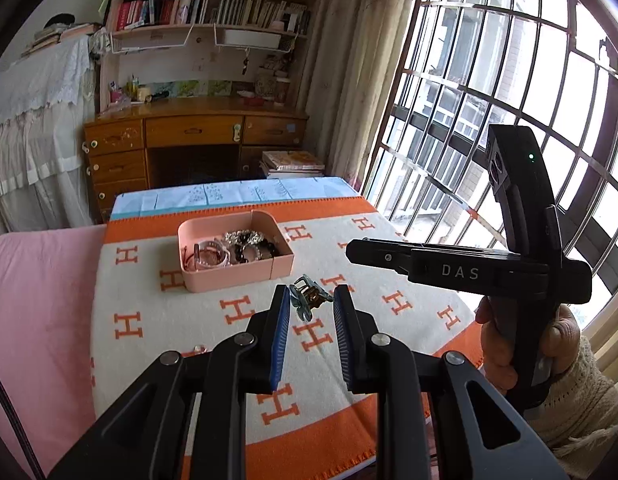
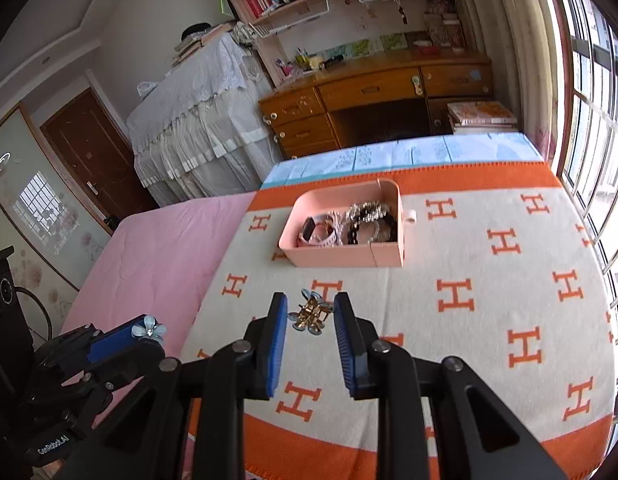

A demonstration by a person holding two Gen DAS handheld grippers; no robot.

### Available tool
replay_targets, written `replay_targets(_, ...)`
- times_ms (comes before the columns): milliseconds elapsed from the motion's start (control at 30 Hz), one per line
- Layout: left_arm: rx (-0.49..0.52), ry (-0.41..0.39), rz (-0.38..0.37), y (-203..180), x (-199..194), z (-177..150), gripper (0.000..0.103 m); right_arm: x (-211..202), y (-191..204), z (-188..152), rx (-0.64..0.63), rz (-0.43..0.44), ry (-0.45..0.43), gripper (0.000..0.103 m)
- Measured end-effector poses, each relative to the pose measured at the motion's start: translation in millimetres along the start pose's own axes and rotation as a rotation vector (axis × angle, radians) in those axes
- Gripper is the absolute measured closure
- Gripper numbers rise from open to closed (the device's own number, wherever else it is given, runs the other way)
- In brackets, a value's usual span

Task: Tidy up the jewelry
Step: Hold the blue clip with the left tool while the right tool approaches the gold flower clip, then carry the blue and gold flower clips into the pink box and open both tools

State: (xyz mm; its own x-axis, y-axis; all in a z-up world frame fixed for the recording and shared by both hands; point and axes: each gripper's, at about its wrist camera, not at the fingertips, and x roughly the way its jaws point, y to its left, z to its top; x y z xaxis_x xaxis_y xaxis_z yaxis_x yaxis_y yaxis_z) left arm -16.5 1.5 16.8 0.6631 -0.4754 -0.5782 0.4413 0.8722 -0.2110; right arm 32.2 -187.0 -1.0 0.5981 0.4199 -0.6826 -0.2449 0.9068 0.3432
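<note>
A pink open box [image 1: 197, 280] [image 2: 329, 256] holding watches, bracelets and beaded bands stands on the orange and cream blanket [image 1: 157, 320] [image 2: 489, 320]. A gold hair claw with pale blue flowers [image 1: 309, 298] [image 2: 311, 314] lies on the blanket in front of the box. My left gripper [image 1: 311, 304] is open, its blue pads either side of the claw. My right gripper [image 2: 311, 312] is open around the same claw. In the right wrist view a blue flower [image 2: 149, 327] shows over the left gripper's pad; I cannot tell if it touches.
A pink sheet [image 1: 37, 300] covers the bed left of the blanket. A wooden desk [image 1: 197, 136] and bookshelf stand behind. A barred window [image 1: 489, 80] is on the right. The person's hand [image 1: 529, 344] holds the right gripper's handle.
</note>
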Motion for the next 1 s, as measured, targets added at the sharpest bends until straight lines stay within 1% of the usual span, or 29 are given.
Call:
replay_targets(100, 0.025, -0.009, 0.005, -9, 1, 13, 0.083, -10, 2, 13, -0.013, 0.003, -0.044, 0.079)
replay_targets(167, 0.038, 0.001, 0.001, -15, 6, 19, 0.083, -13, 0, 18, -0.009, 0.012, -0.053, 0.079)
replay_targets(300, 0.054, 0.032, 0.008, -21, 23, 26, 0.083, -7, -4, 21, -0.014, 0.019, -0.042, 0.079)
replay_targets(400, 0.056, 0.062, 0.021, -20, 42, 32, 0.083, 6, -12, 23, -0.010, 0.019, -0.022, 0.079)
replay_targets(600, 0.038, 0.110, 0.068, -3, 85, 53, 0.083, 38, -34, 35, 0.014, 0.007, 0.023, 0.079)
replay_targets(700, 0.032, 0.124, 0.102, 9, 106, 66, 0.083, 53, -45, 46, 0.019, -0.004, 0.029, 0.079)
replay_targets(800, 0.003, 0.131, 0.119, 24, 126, 77, 0.083, 70, -56, 57, 0.023, -0.005, 0.040, 0.079)
replay_targets(867, -0.018, 0.140, 0.119, 34, 139, 80, 0.083, 83, -60, 61, 0.020, 0.002, 0.056, 0.079)
replay_targets(1000, -0.048, 0.171, 0.146, 50, 165, 79, 0.083, 106, -66, 65, 0.031, 0.033, 0.083, 0.079)
